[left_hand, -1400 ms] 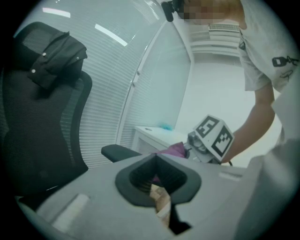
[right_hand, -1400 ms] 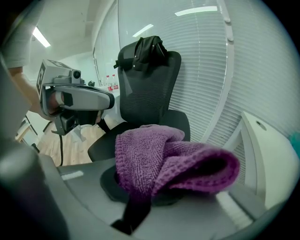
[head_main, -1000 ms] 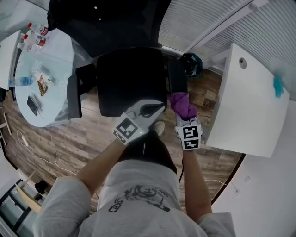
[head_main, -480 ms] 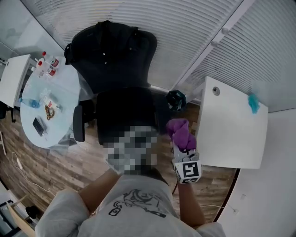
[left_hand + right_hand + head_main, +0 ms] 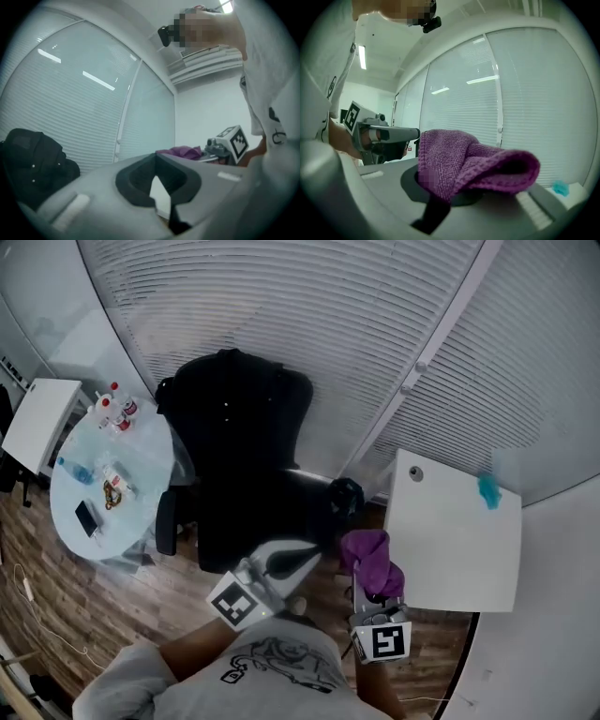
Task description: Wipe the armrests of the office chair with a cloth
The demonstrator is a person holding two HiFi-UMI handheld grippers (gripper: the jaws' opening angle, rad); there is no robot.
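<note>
Right claw (image 5: 372, 594) pinches a bunched, nubby purple knit cloth (image 5: 370, 557).

In the head view the cloth (image 5: 373, 563) covers the right tool's (image 5: 368, 585) jaws. The chair's (image 5: 246, 456) right armrest cannot be told from the dark seat. The person (image 5: 272, 667) is cut off by the bottom edge. The small things (image 5: 105, 482) on the round bench (image 5: 145, 454) are too small to name, as is the teal thing (image 5: 488, 489) on the white bench (image 5: 450, 540). In the left gripper view the left edge cuts the chair. In the right gripper view the cloth hides the jaw tips.
</note>
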